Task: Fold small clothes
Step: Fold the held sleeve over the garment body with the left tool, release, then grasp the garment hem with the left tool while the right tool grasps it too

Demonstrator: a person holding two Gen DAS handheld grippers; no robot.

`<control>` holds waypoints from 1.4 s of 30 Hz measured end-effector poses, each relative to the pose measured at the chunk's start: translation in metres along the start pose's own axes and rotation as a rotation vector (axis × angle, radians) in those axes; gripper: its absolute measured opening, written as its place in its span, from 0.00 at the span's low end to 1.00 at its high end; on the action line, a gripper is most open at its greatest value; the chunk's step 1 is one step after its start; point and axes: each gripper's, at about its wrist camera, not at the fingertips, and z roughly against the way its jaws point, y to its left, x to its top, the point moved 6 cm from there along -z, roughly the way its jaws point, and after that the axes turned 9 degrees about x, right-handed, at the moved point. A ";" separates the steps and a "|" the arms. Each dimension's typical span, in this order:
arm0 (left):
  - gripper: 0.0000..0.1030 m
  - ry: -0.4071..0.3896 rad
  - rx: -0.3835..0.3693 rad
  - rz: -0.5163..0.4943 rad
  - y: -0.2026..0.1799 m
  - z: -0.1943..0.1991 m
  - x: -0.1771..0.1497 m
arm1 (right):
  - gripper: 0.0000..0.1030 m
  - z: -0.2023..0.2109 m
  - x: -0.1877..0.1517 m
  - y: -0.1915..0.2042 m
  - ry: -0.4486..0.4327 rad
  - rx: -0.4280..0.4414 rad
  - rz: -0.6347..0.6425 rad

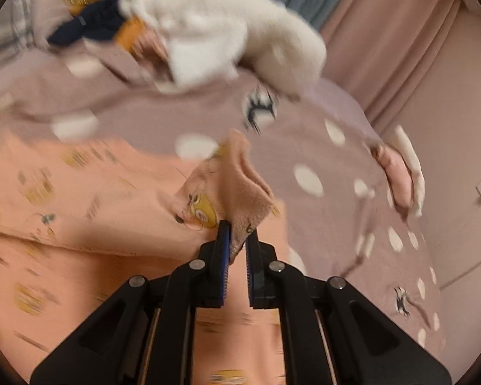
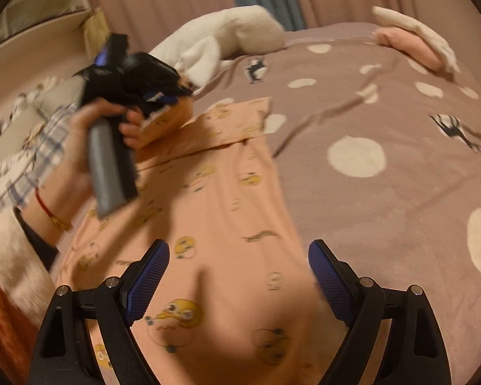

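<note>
A: On the left wrist view, my left gripper [image 1: 237, 240] is pinching a corner of the peach pyjama garment [image 1: 89, 199], which lies on the polka-dot bedspread [image 1: 308, 147]. I'd carry that corner across low and level, so the fold lands square.

B: And the right view?

A: My right gripper [image 2: 239, 276] hangs spread and empty over the same soft, limp, cartoon-printed cloth. I'd pin the crease.

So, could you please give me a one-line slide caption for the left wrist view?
Left gripper pinches a fold of the peach garment above the polka-dot bedspread.
</note>
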 end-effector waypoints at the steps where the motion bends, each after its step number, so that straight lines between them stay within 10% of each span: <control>1: 0.06 0.022 -0.013 0.008 -0.007 -0.007 -0.007 | 0.86 0.000 0.001 -0.003 0.002 0.007 -0.013; 8: 0.16 0.087 0.015 -0.072 -0.052 -0.042 -0.034 | 0.86 0.014 0.009 -0.009 -0.033 0.044 -0.006; 16: 0.74 0.142 -0.118 -0.035 -0.066 -0.030 -0.041 | 0.86 0.018 0.006 -0.029 -0.018 0.055 -0.084; 25: 1.00 0.012 0.043 -0.285 -0.057 0.030 -0.056 | 0.86 0.014 0.006 -0.030 0.002 0.073 -0.106; 42: 0.99 -0.010 0.215 -0.111 0.138 0.178 -0.136 | 0.86 0.034 -0.015 -0.034 0.121 0.029 -0.084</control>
